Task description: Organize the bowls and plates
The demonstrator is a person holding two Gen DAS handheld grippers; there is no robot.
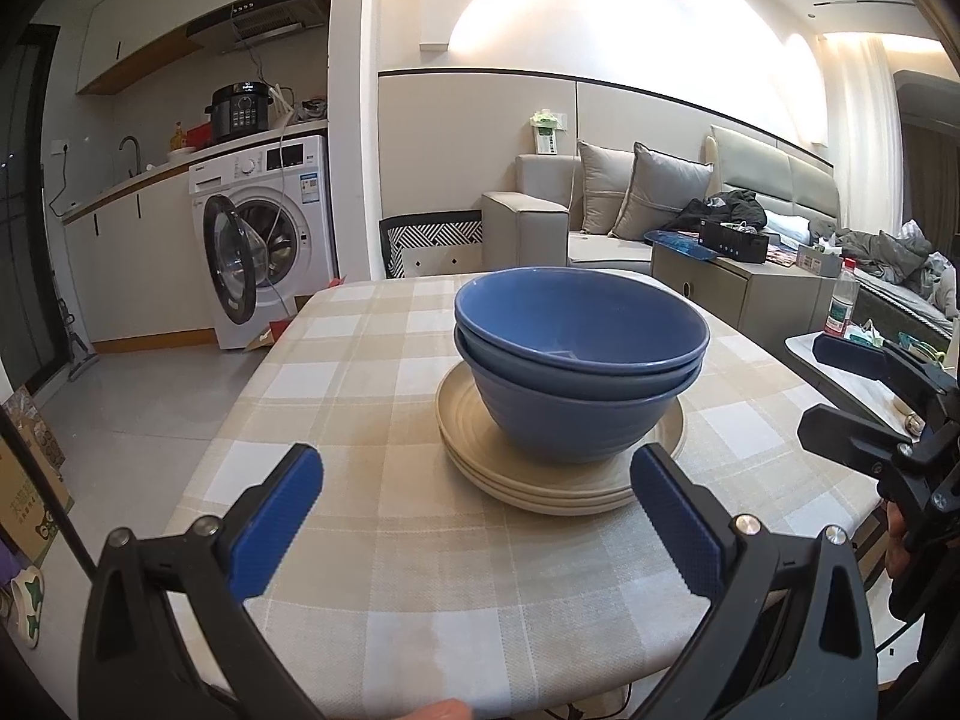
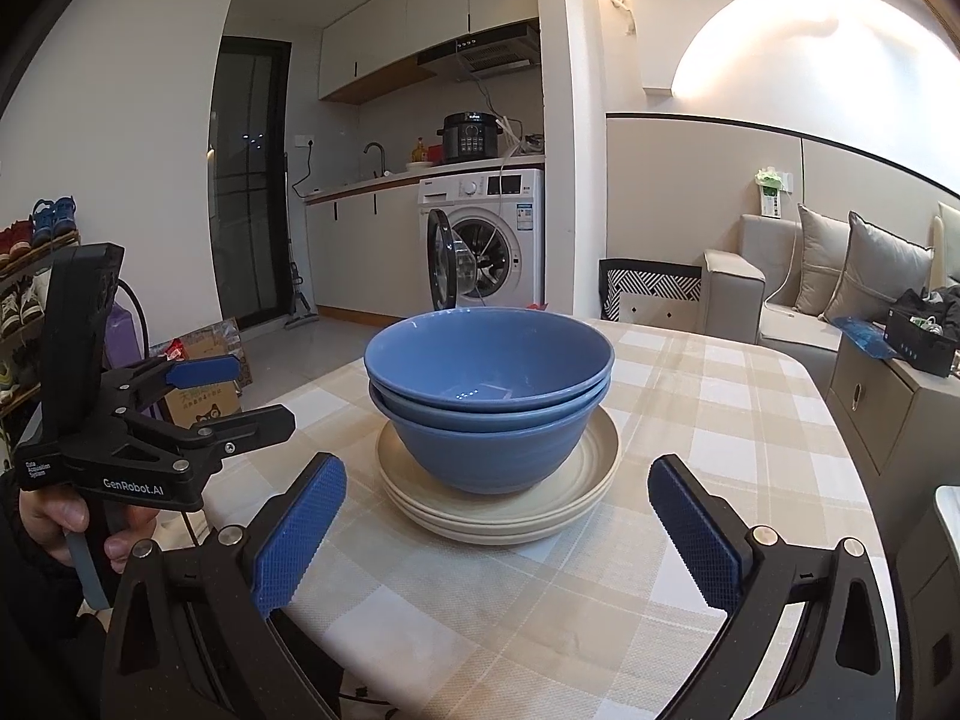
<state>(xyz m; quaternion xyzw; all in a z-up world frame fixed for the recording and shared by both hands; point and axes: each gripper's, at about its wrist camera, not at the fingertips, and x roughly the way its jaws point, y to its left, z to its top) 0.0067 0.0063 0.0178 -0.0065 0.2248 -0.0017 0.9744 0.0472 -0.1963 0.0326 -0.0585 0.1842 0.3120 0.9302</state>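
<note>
Here the two blue bowls (image 1: pixel 579 360) sit nested, one inside the other, on a stack of cream plates (image 1: pixel 558 480) near the middle of the bench (image 1: pixel 372 396), which wears a checked cloth. The stack looks already gathered, so the tidying seems largely done or waiting on a move elsewhere.

The left tongs (image 1: pixel 474 516) are spread wide and hold nothing; they hover low over the cloth just short of the plates, with one blue pad close to the plate rim. The right tongs (image 2: pixel 498 531) are likewise wide open and empty, pointed at the same stack from the near edge. Each pair also shows in the other's camera, off to the side, gripped by a hand (image 2: pixel 66 525).

The risks, as I judge them:
- The bowls are tall and rest only on their small foot, so a sideways nudge from either pad could slide them across the smooth top plate.
- Lifting the whole pile by the plate edges might tilt it and tip the bowls off.
- Pinching a curved bowl wall could let it slip, since the glaze looks slick.
- Both tongs approaching the one stack could knock together.
</note>
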